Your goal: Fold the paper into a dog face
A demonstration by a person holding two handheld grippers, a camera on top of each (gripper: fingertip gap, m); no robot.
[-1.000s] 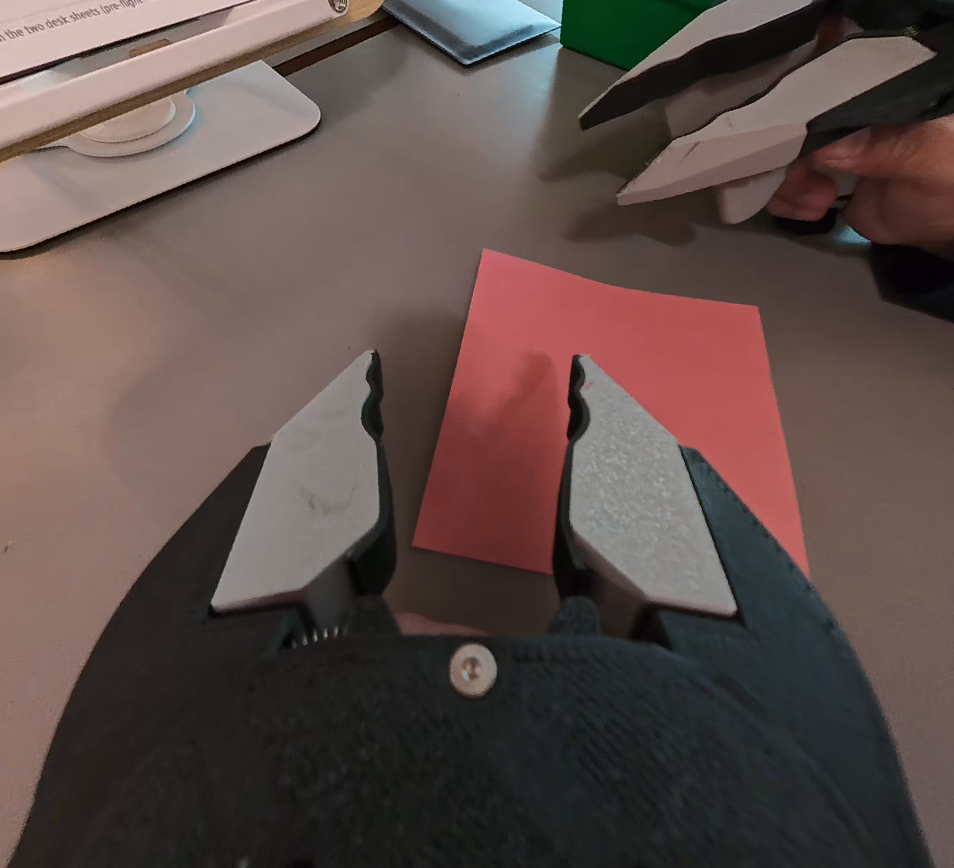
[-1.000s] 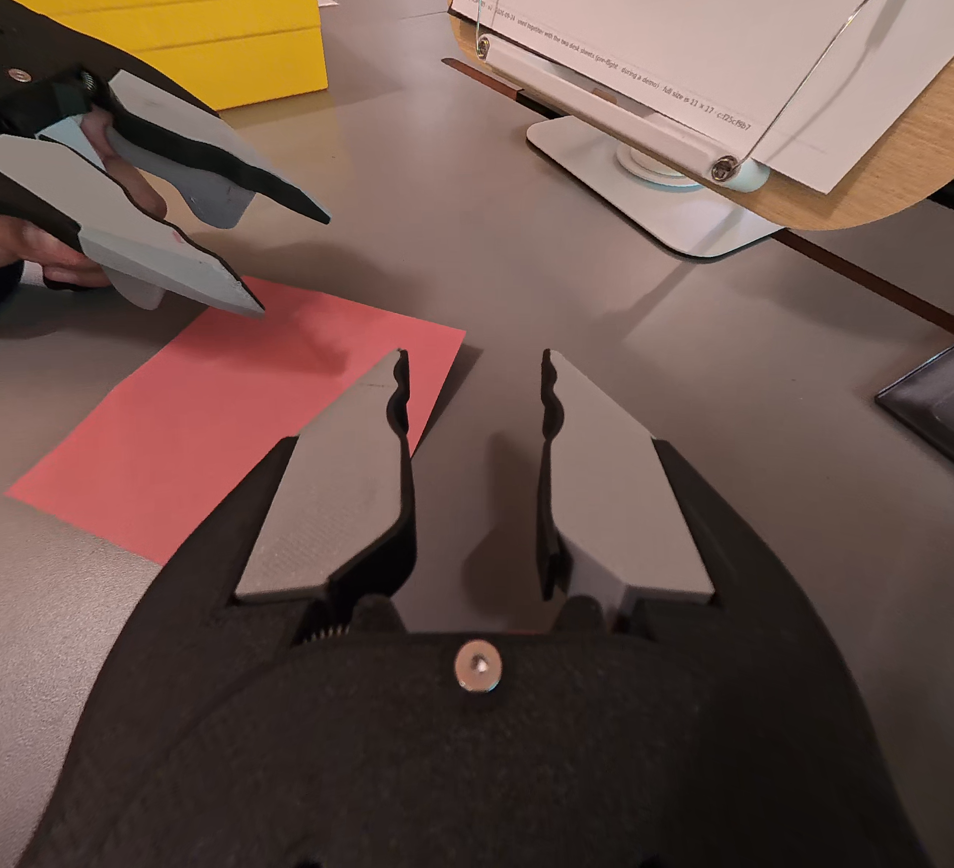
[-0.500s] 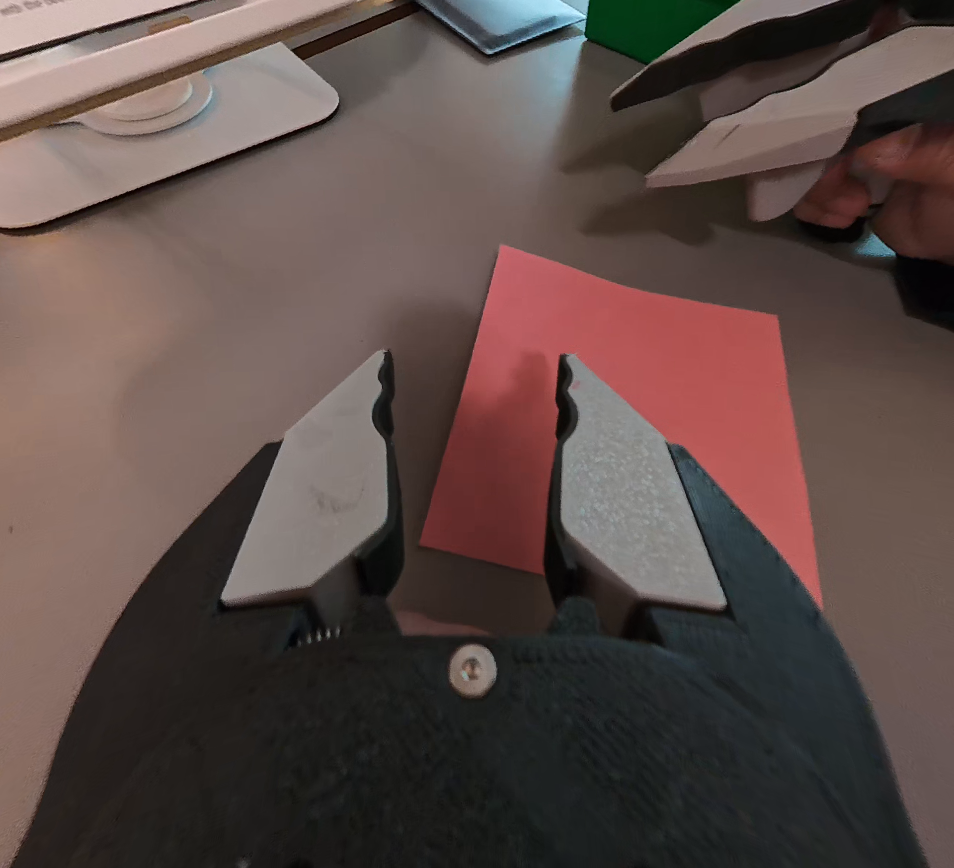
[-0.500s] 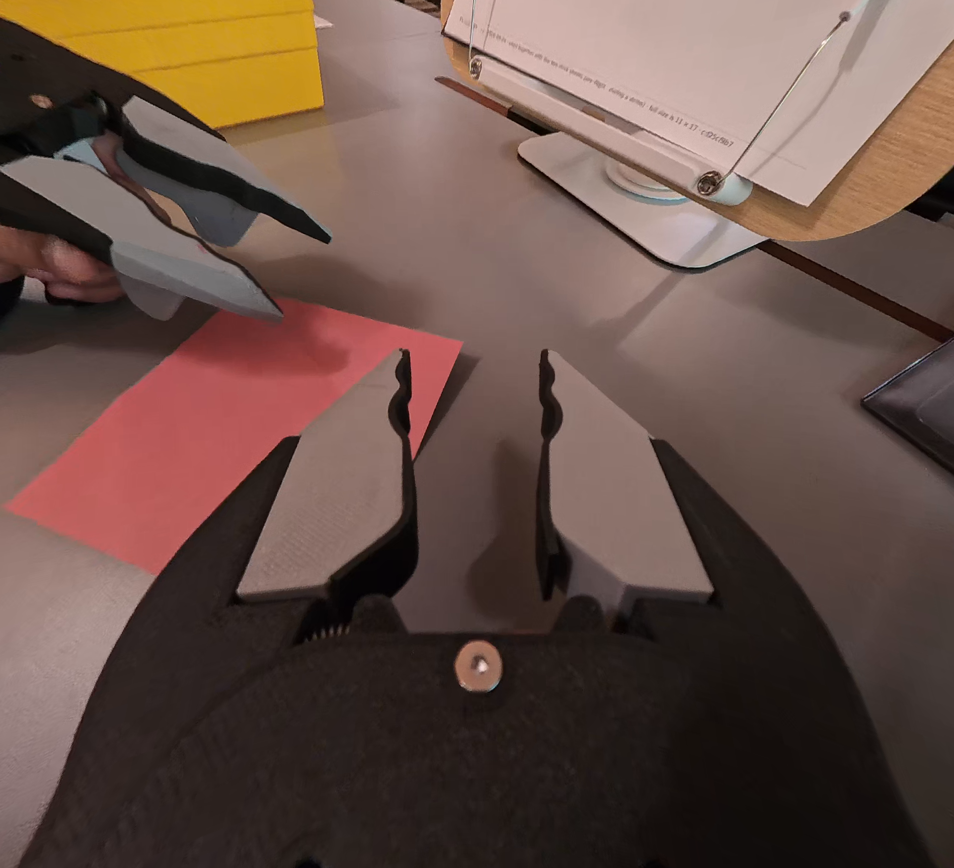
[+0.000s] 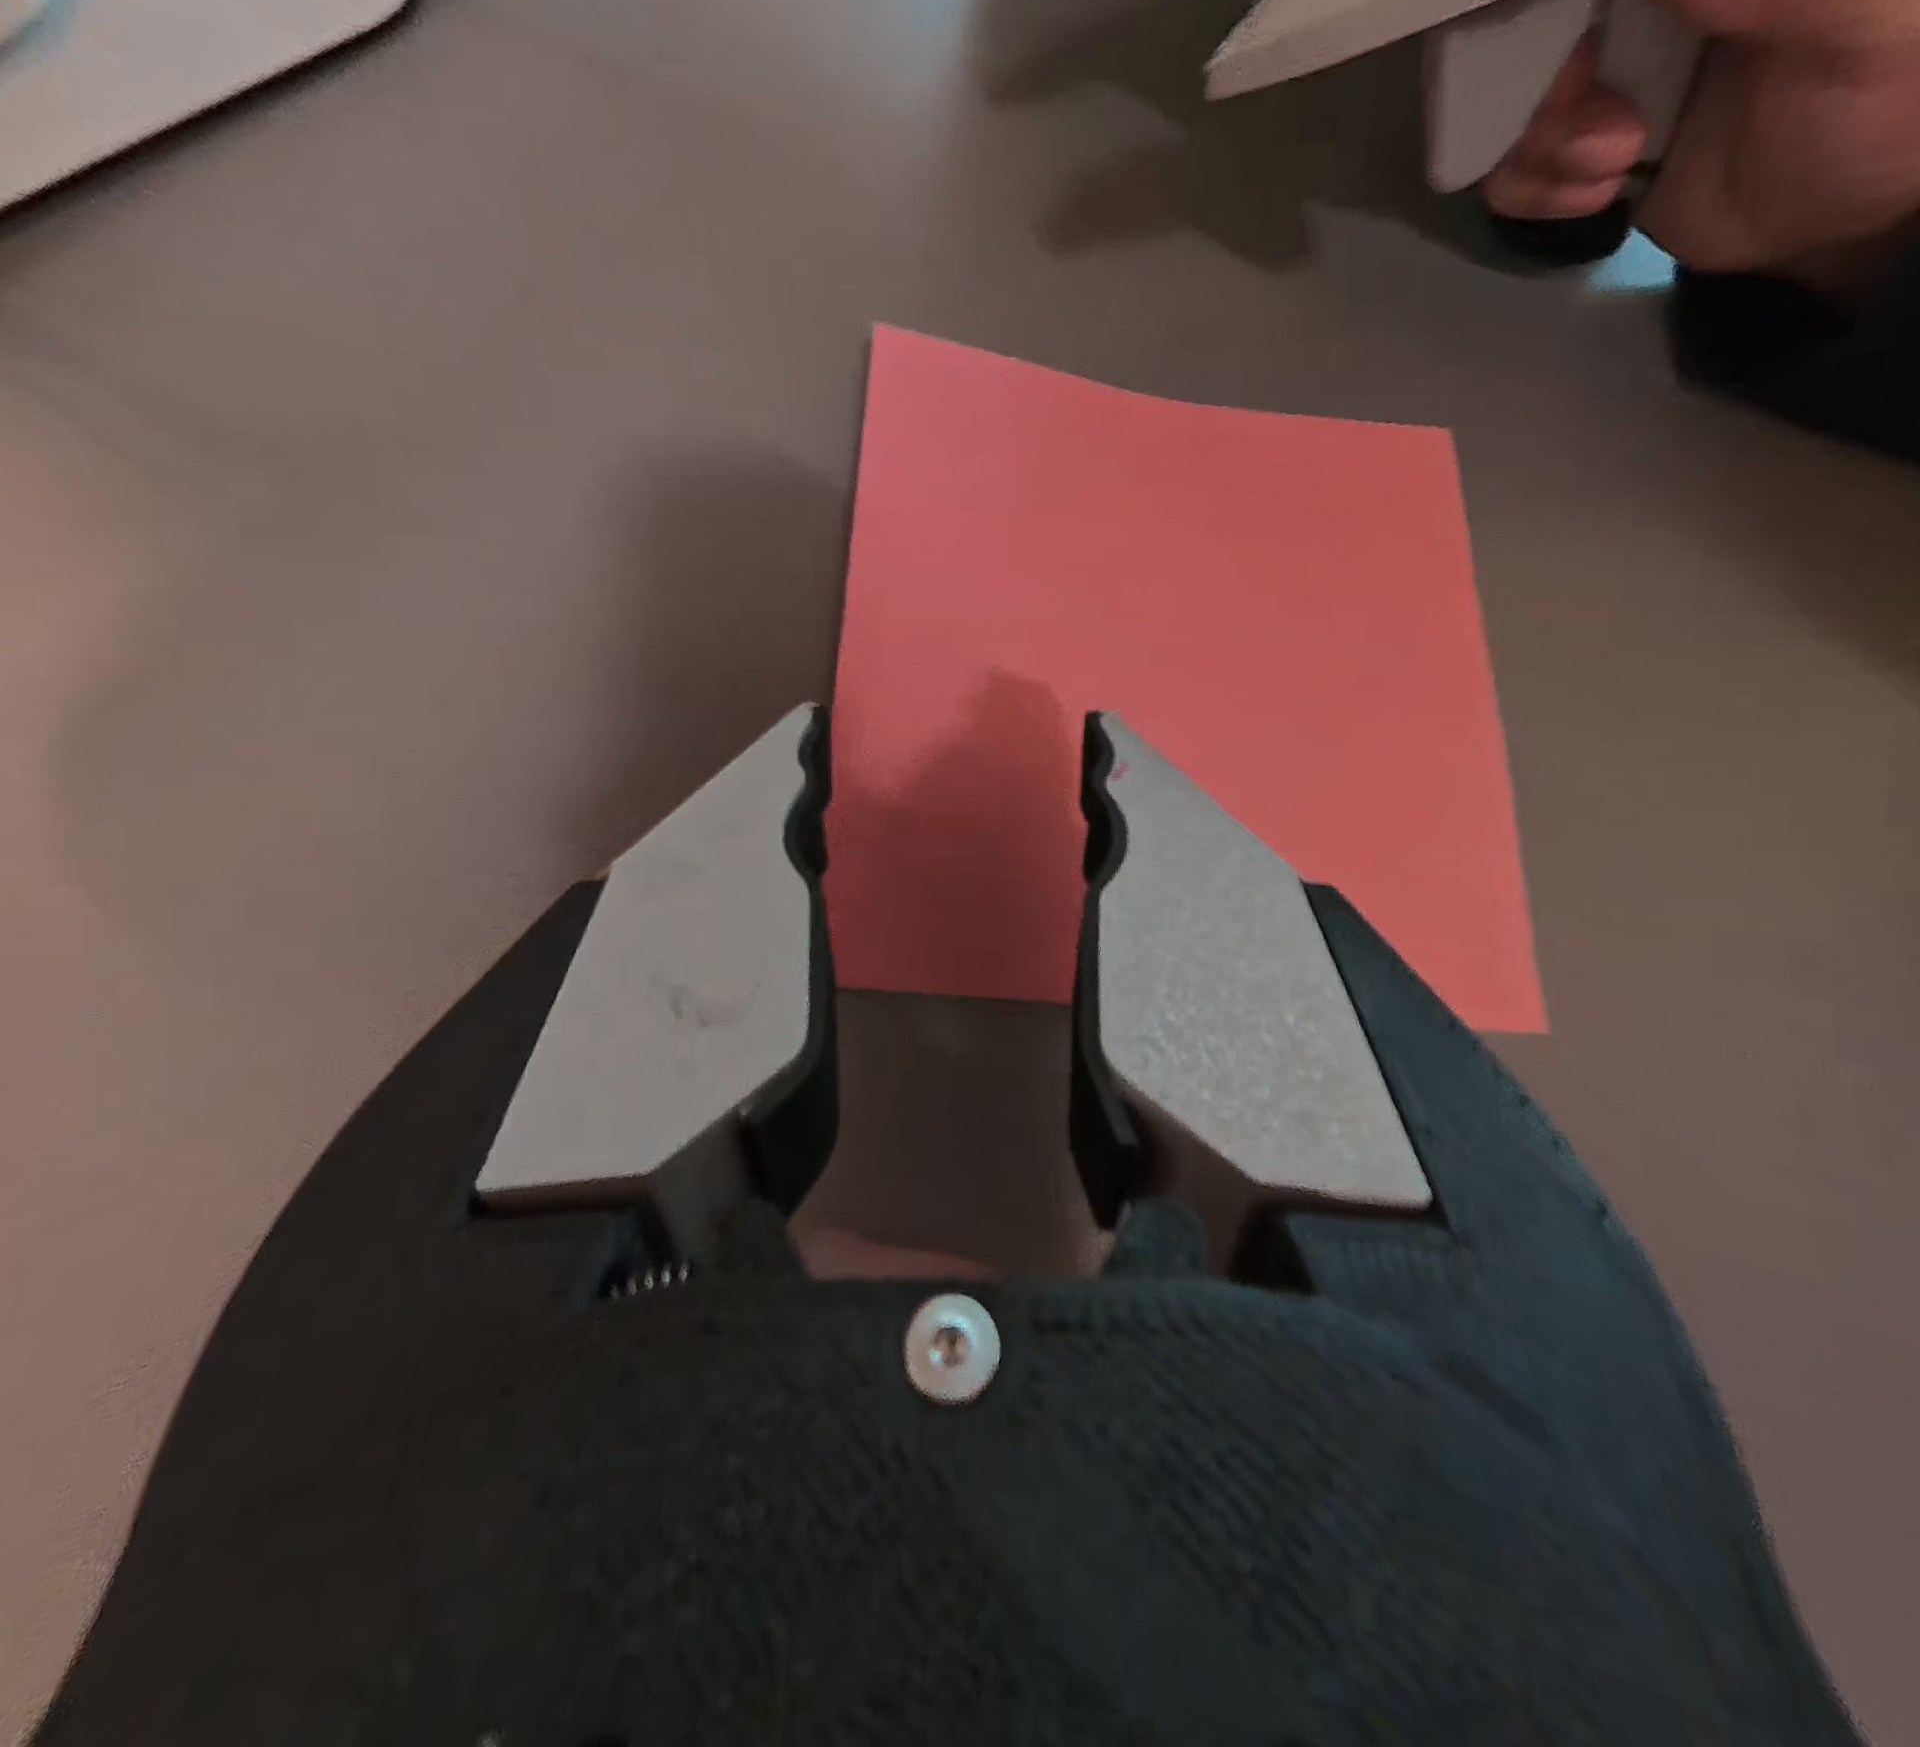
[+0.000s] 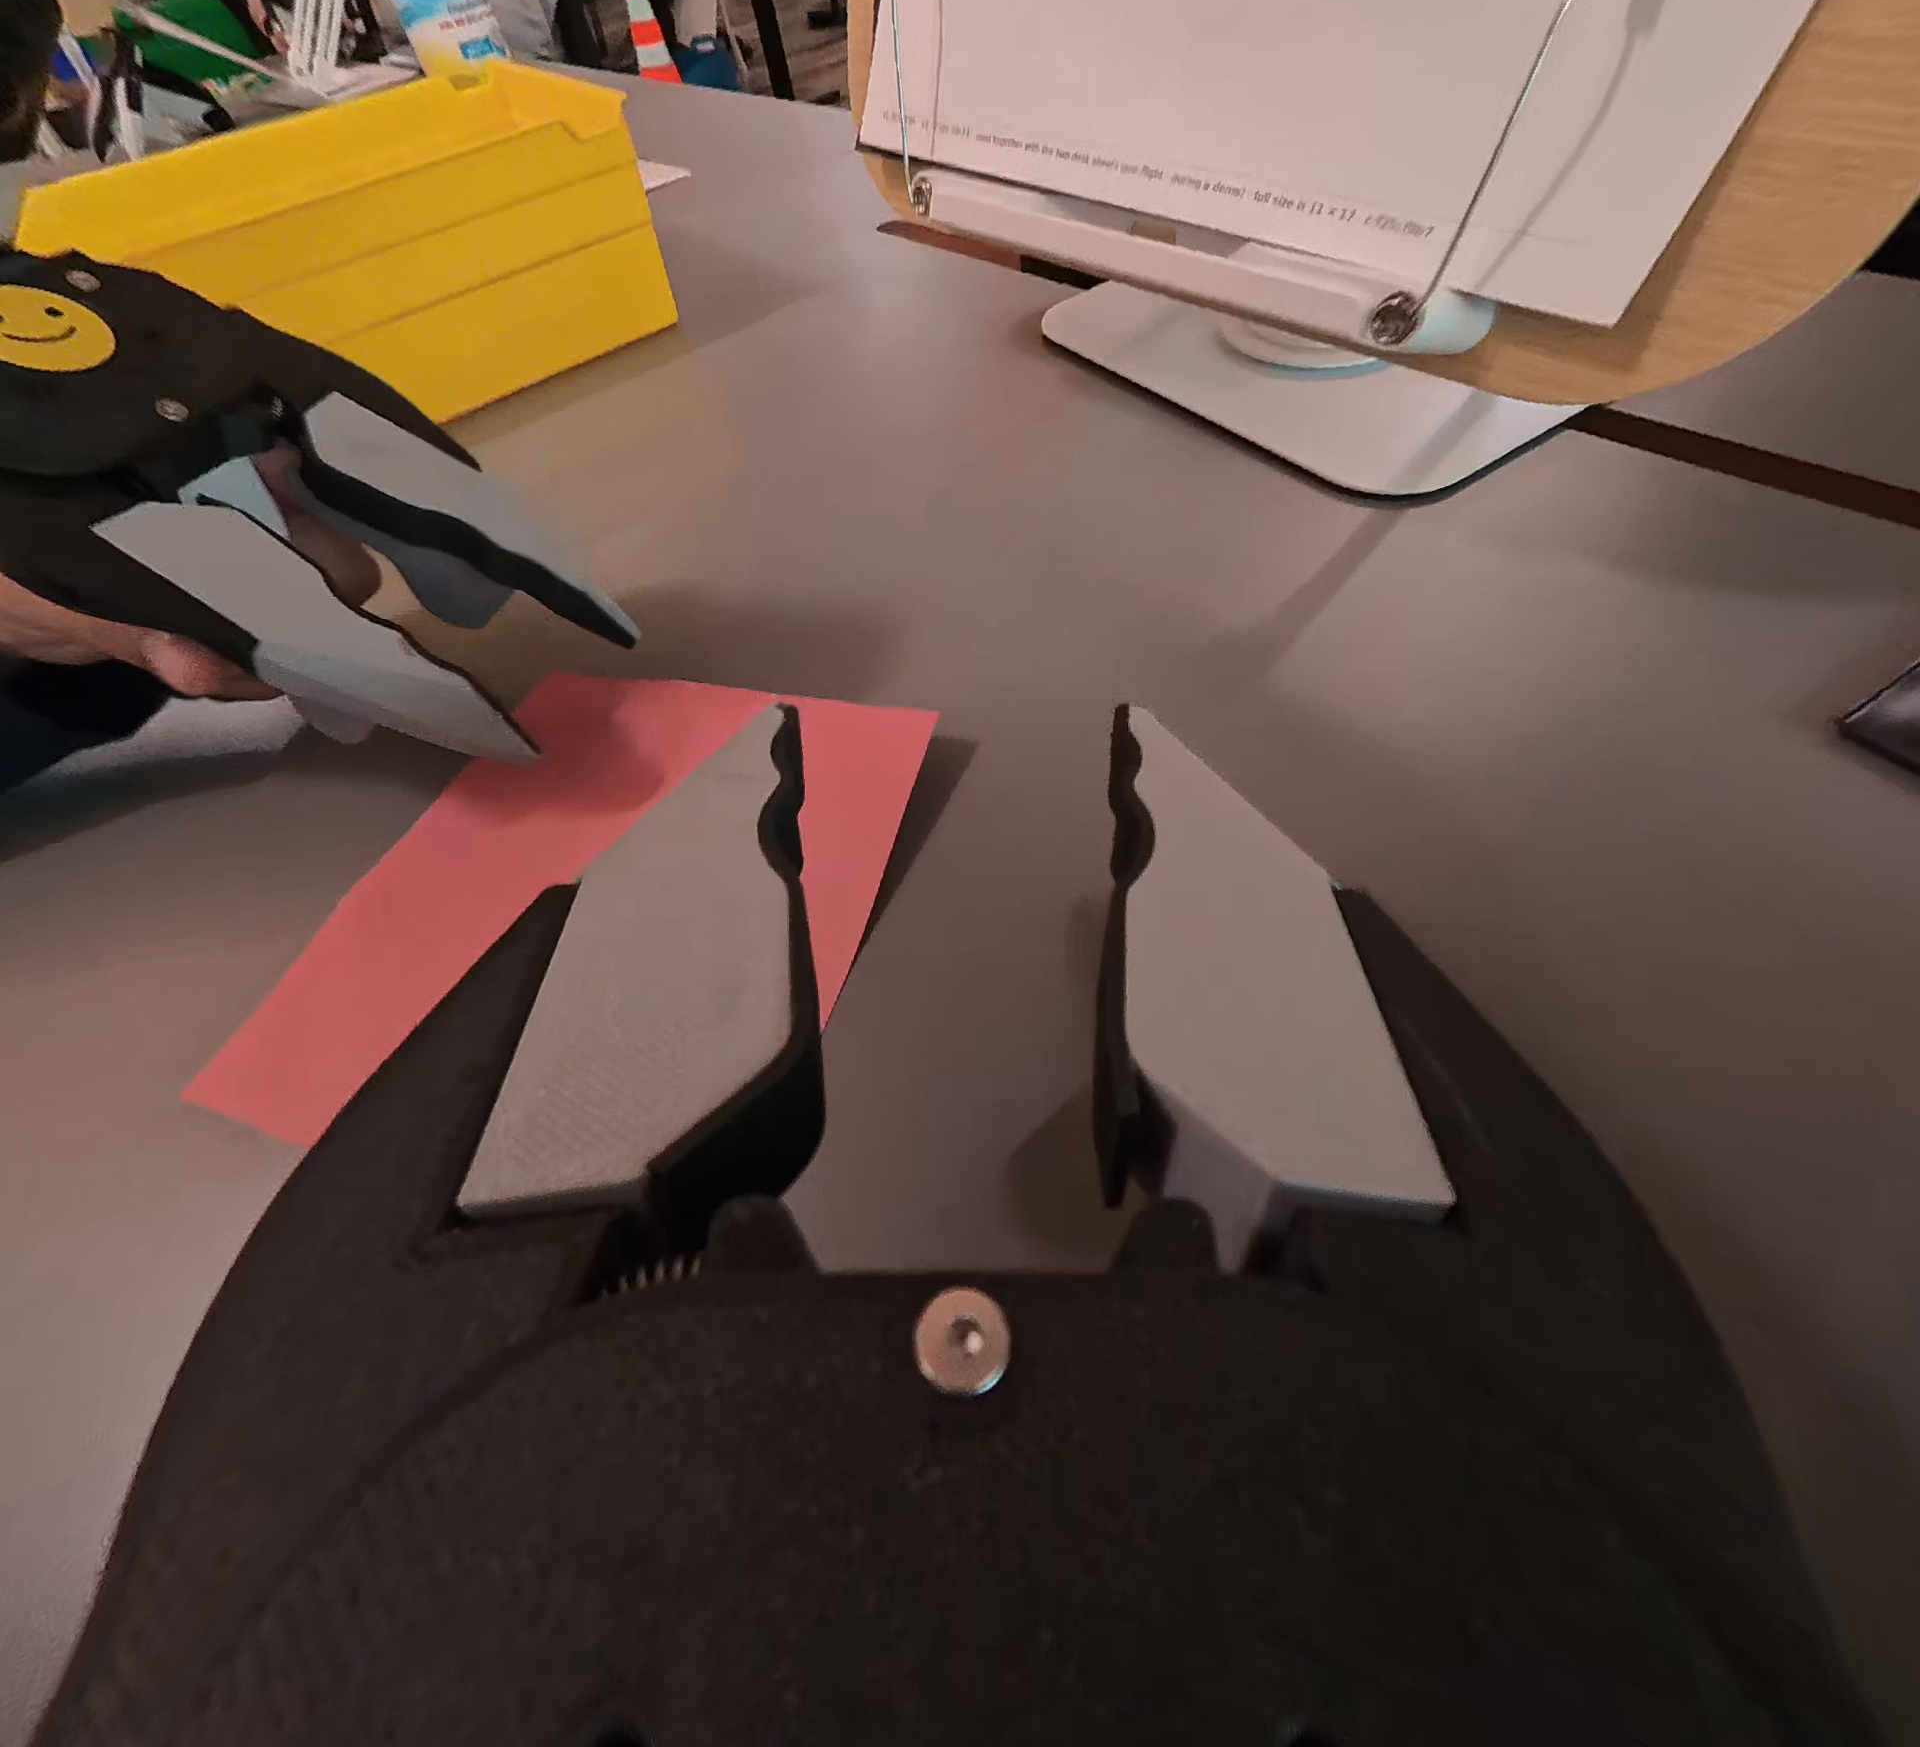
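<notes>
The red paper [image 5: 1164, 658] lies flat and unfolded on the grey bench [image 5: 416, 554]. The left gripper [image 5: 948, 731] hovers over the paper's near edge, jaws parted and holding nothing. The right gripper [image 6: 951, 721] hangs just beside the paper's far corner, likewise spread and empty. Beyond the paper stand a yellow bin [image 6: 395, 243] and a document stand [image 6: 1351, 263].
</notes>
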